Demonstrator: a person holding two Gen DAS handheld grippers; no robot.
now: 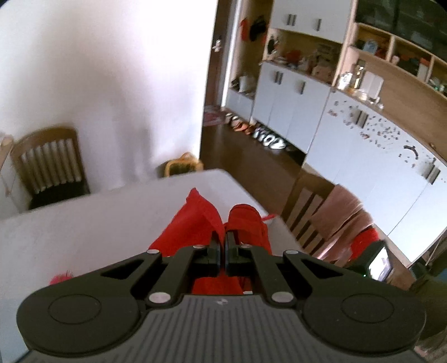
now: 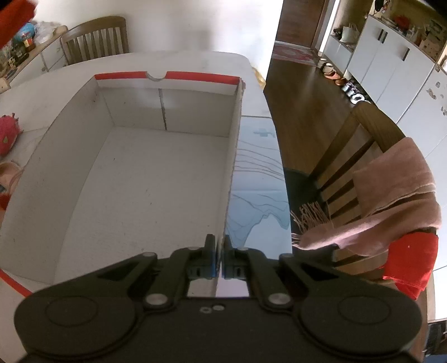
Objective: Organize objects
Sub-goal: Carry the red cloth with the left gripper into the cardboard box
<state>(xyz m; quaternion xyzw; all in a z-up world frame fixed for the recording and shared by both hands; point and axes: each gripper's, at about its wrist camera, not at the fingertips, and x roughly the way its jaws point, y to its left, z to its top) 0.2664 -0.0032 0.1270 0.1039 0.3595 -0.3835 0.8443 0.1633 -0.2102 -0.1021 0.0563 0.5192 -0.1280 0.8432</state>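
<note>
In the left wrist view my left gripper (image 1: 223,237) is shut on a red cloth item (image 1: 195,223), which hangs from the jaws above the white table (image 1: 83,223). In the right wrist view my right gripper (image 2: 219,240) is shut on the right wall of a large white cardboard box (image 2: 139,181) with a red rim. The box stands on the table (image 2: 257,167) and nothing lies inside it. A corner of the red cloth item (image 2: 14,16) shows at the top left of that view.
A pink plush toy (image 2: 7,134) lies left of the box. A wooden chair (image 2: 363,167) draped with a pink scarf (image 2: 391,195) stands at the table's right edge. Another chair (image 1: 50,164) stands against the far wall. White cabinets (image 1: 363,139) line the room's right side.
</note>
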